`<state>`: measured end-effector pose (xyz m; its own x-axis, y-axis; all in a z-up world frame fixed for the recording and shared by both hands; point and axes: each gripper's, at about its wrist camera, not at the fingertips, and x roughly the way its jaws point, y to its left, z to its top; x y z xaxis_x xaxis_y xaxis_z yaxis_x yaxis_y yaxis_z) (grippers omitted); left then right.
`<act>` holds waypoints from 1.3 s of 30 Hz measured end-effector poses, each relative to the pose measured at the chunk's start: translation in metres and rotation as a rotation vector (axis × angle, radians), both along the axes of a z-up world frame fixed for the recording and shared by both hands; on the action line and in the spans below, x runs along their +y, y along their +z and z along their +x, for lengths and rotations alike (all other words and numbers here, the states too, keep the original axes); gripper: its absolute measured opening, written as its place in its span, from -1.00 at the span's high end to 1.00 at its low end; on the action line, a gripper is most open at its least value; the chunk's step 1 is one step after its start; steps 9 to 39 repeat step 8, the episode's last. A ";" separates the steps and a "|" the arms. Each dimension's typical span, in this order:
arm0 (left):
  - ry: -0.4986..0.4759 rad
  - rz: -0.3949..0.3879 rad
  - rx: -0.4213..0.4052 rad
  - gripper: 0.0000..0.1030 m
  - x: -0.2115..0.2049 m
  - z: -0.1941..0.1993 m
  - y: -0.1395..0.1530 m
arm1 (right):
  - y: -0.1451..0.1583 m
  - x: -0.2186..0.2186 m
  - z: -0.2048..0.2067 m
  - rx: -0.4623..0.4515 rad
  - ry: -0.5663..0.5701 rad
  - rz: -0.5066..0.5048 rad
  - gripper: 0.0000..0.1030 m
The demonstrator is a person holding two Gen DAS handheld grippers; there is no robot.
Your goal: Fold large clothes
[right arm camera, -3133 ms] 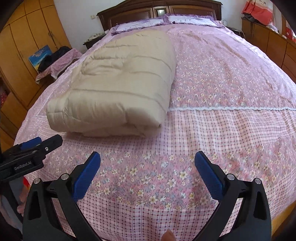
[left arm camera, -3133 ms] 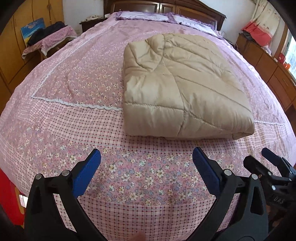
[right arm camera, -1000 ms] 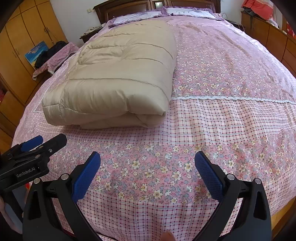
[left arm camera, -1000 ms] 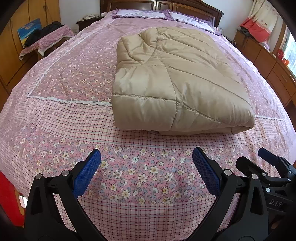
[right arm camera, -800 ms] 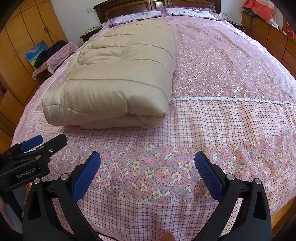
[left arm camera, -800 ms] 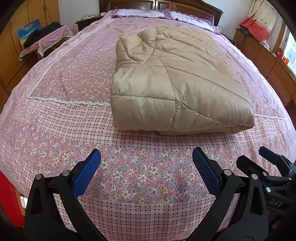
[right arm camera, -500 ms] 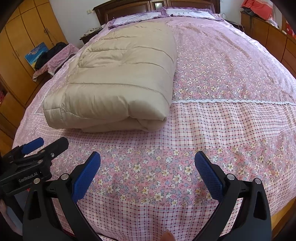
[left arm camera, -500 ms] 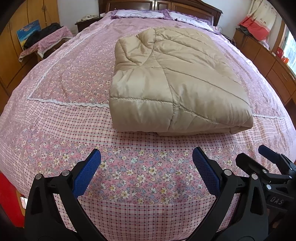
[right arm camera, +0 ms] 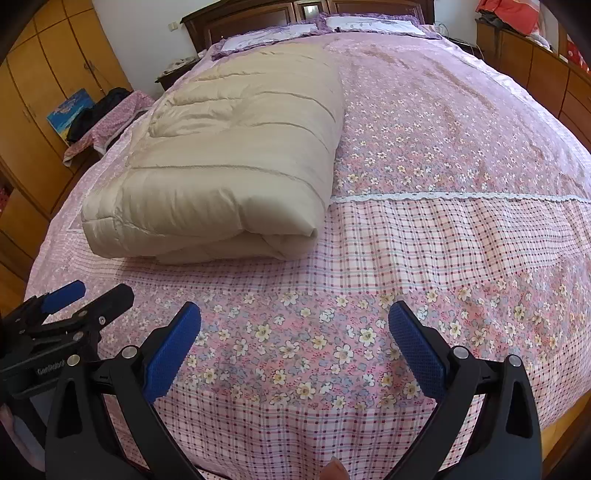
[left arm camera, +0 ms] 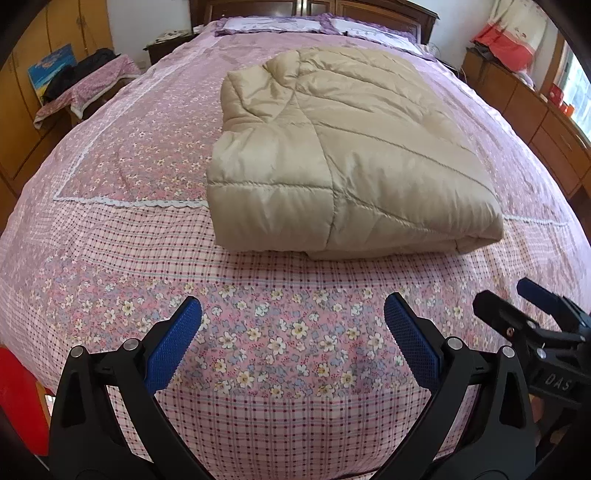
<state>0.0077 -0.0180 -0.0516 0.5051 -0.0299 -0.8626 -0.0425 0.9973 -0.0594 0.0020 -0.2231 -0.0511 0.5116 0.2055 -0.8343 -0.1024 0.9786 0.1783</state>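
A beige quilted down coat point(left arm camera: 343, 155) lies folded in a thick rectangle on the pink floral bed point(left arm camera: 280, 332). It also shows in the right wrist view point(right arm camera: 236, 162), left of centre. My left gripper point(left arm camera: 293, 314) is open and empty, hovering over the bed's foot, short of the coat's near edge. My right gripper point(right arm camera: 295, 317) is open and empty, over the foot of the bed, to the right of the coat. Each gripper shows in the other's view: the right one point(left arm camera: 517, 306), the left one point(right arm camera: 85, 295).
The bed has a dark wooden headboard point(left arm camera: 314, 7) and pillows point(right arm camera: 369, 22) at the far end. A nightstand with clothes point(left arm camera: 85, 88) and wooden wardrobes point(right arm camera: 37, 110) stand on the left. A wooden dresser point(left arm camera: 535, 110) runs along the right.
Both grippers have moved forward and a little lower toward the coat, which now looks larger and nearer. Both stay open and empty. The coat has not moved.
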 end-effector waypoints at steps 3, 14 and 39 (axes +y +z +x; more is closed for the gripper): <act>-0.019 -0.009 0.028 -0.92 -0.004 0.000 -0.002 | 0.000 -0.001 -0.001 0.005 -0.005 0.001 -0.89; -0.049 -0.006 0.067 -0.92 -0.001 -0.007 -0.009 | 0.000 -0.008 0.002 0.013 -0.013 -0.018 -0.89; -0.049 -0.006 0.067 -0.92 -0.001 -0.007 -0.009 | 0.000 -0.008 0.002 0.013 -0.013 -0.018 -0.89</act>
